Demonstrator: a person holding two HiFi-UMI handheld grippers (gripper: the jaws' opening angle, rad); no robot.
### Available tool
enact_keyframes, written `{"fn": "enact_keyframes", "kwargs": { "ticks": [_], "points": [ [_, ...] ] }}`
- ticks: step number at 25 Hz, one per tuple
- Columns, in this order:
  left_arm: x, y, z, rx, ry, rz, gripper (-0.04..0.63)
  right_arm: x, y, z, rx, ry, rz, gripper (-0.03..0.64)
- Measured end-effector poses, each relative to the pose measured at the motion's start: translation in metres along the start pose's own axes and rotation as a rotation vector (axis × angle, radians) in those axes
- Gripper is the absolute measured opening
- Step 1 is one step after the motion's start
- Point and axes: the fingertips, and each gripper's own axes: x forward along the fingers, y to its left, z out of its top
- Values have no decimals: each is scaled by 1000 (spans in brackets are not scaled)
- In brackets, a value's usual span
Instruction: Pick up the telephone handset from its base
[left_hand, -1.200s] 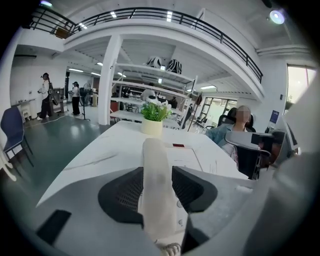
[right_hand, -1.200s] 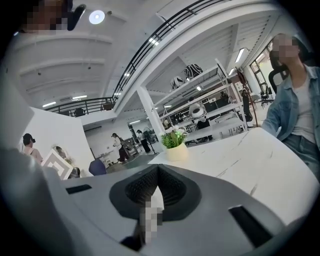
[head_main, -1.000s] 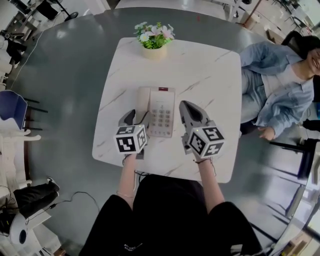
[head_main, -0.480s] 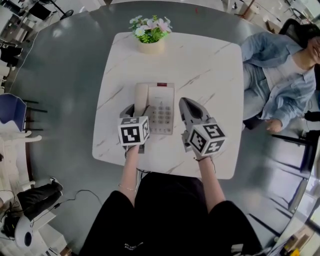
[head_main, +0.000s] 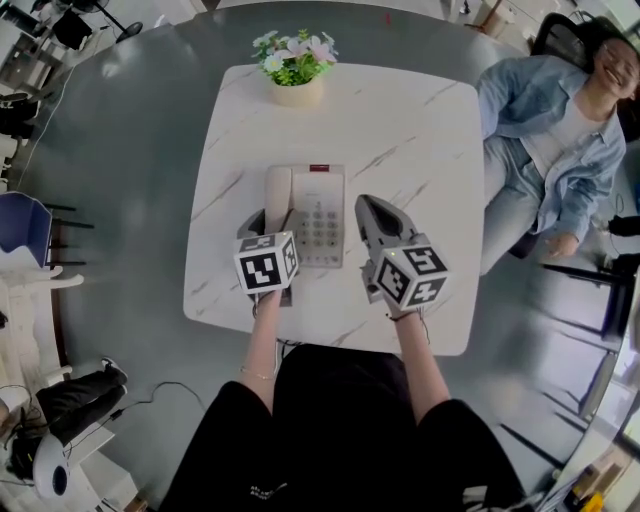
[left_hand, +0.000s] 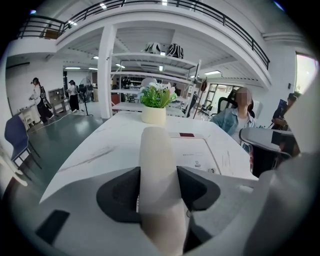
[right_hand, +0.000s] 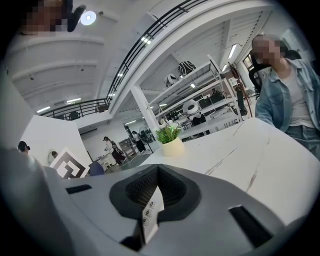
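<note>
My left gripper (head_main: 268, 224) has crept forward since a second ago, and its jaws now press both sides of the near end of the handset (head_main: 278, 192). The handset lies in its cradle along the left side of the base (head_main: 320, 215), mid-worktop. My right gripper (head_main: 366, 206) hovers just beside the base's right edge, jaws closed together. The worktop (head_main: 420, 130) stretches open toward its right and far edges. A pot (head_main: 297, 94) at the far edge holds flowers (head_main: 295, 55).

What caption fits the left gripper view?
Left gripper clamps the telephone handset on its base; flower pot across the marble table.
</note>
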Motion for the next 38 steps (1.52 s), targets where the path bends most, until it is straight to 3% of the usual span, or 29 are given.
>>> {"fn": "enact_keyframes", "kwargs": {
  "ticks": [17, 38],
  "points": [
    [-14, -3, 12, -61, -113, -53, 207, -10, -5, 8, -5, -4, -1, -11],
    [-101, -39, 51, -99, -367, -178, 207, -49, 8, 48, -70, -94, 65, -11]
  ]
}}
